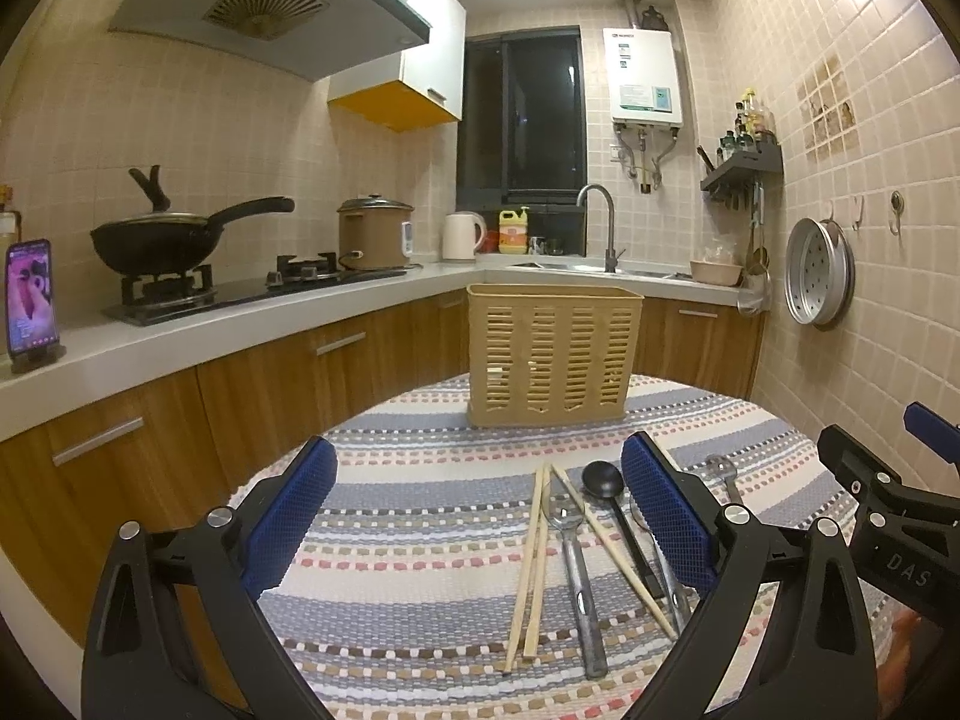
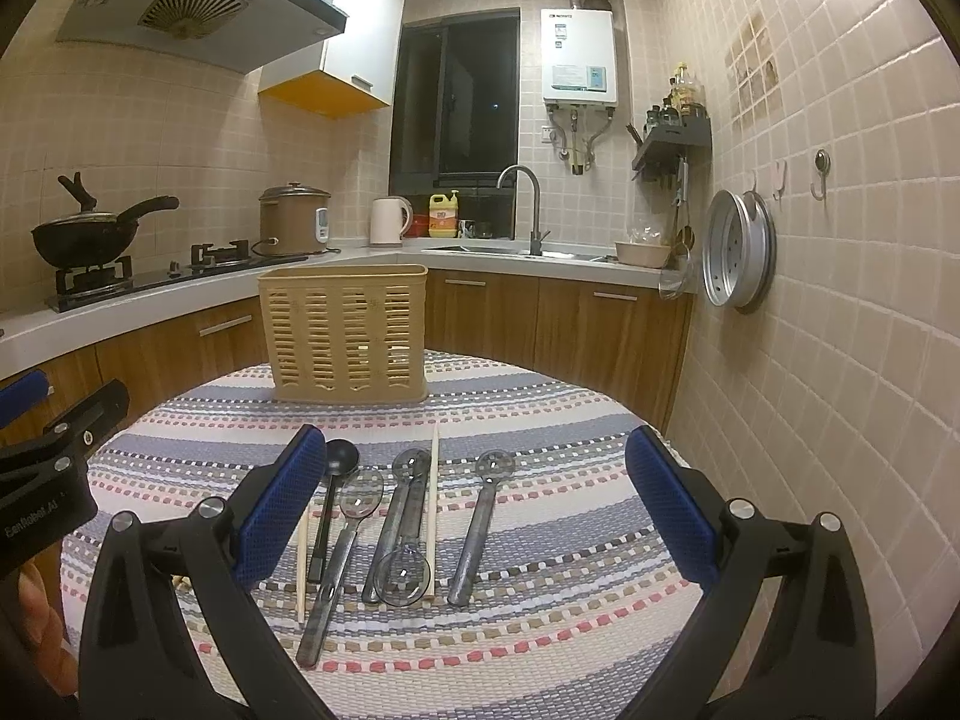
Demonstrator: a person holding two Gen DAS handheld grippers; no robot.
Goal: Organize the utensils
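Both grippers hang above the striped cloth (image 2: pixel 540 516) of a round table, and both are wide open with nothing between the pads. The utensils lie flat on the cloth in a loose row, and their long axes run from the near edge toward the far side, almost the same direction as the fingers point. Under the left gripper (image 1: pixel 480 516) there are the chopsticks (image 1: pixel 531 564), a steel spoon (image 1: pixel 579 576) and the black ladle (image 1: pixel 606 480); they lie between its fingers but closer to its right finger. Under the right gripper (image 2: pixel 474 510) I see the same black ladle (image 2: pixel 341 456) near its left finger, then a clear spoon (image 2: pixel 360 501), two more spoons (image 2: pixel 399 528) partly stacked with one chopstick (image 2: pixel 433 510) beside them, and a slotted spoon (image 2: pixel 480 516) alone in the middle. The slotted spoon is nearer to the right gripper, and I think this one is easiest to take, but the jaws close across the row, so they already cross the handle. The basket (image 2: pixel 345 330) stands upright at the far side, beyond the spoon heads, well apart from both grippers. Through the slots it looks empty, though I cannot see the bottom clearly. So, in my judgement, nothing is sorted yet.
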